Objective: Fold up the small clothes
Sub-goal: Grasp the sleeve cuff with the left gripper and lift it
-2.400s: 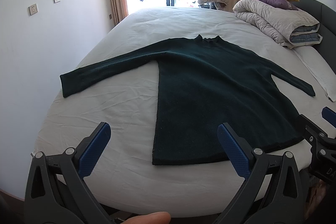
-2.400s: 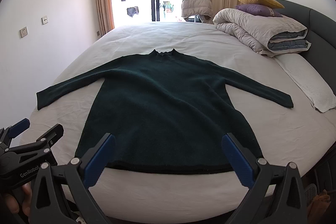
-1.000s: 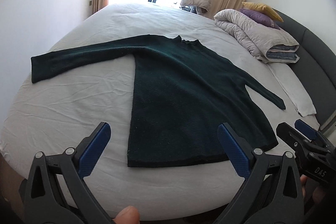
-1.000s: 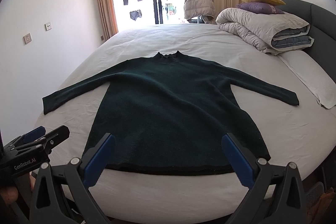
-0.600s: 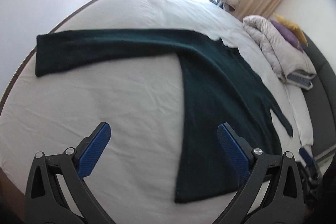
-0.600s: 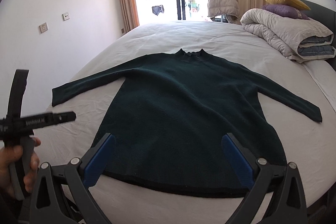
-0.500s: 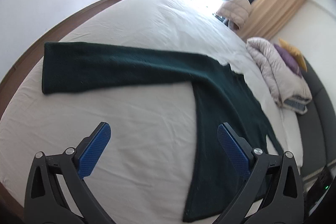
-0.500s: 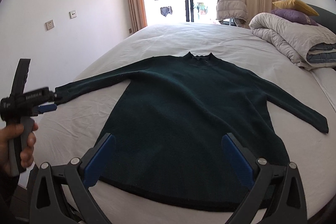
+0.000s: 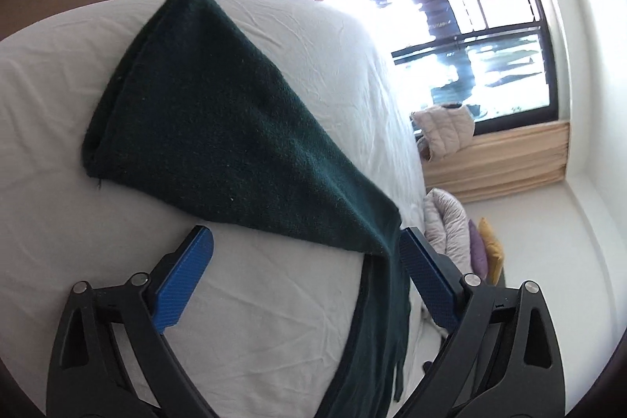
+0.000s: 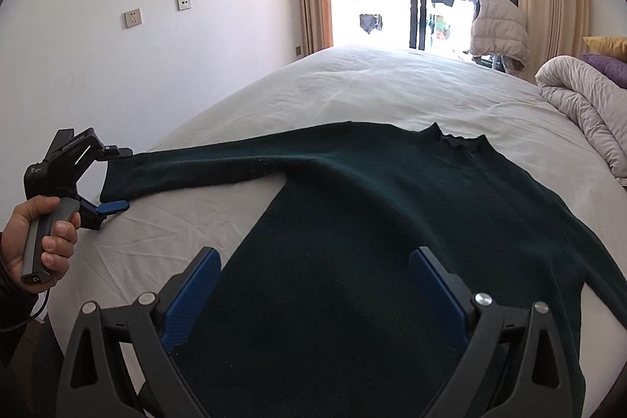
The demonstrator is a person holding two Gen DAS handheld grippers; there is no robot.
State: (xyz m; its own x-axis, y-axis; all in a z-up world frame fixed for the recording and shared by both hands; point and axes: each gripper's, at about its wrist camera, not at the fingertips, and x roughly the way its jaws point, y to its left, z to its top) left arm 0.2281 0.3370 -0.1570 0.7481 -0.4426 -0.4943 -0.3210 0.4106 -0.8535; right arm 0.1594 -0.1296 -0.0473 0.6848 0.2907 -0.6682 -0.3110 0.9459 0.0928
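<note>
At the far left of the right wrist view, the left gripper [image 10: 113, 179] sits at the cuff of the sweater's sleeve [image 10: 188, 171], jaws spread wide, one finger above the cuff and one below; nothing is pinched yet, though whether a pad already touches the knit is hard to tell from here; the placement suggests the sleeve is to be taken first and folded inward. Across the centre of the frame the dark green sweater [image 10: 392, 222] lies flat, front up, on the white bed [image 10: 352, 85], arms spread, collar toward the window; laid out this way every edge can be reached. At lower centre the right gripper [image 10: 313, 296] hovers over the hem with jaws wide apart and empty, likely waiting to steady the body. At the right edge a rolled duvet [image 10: 584, 93] sits well clear.
</note>
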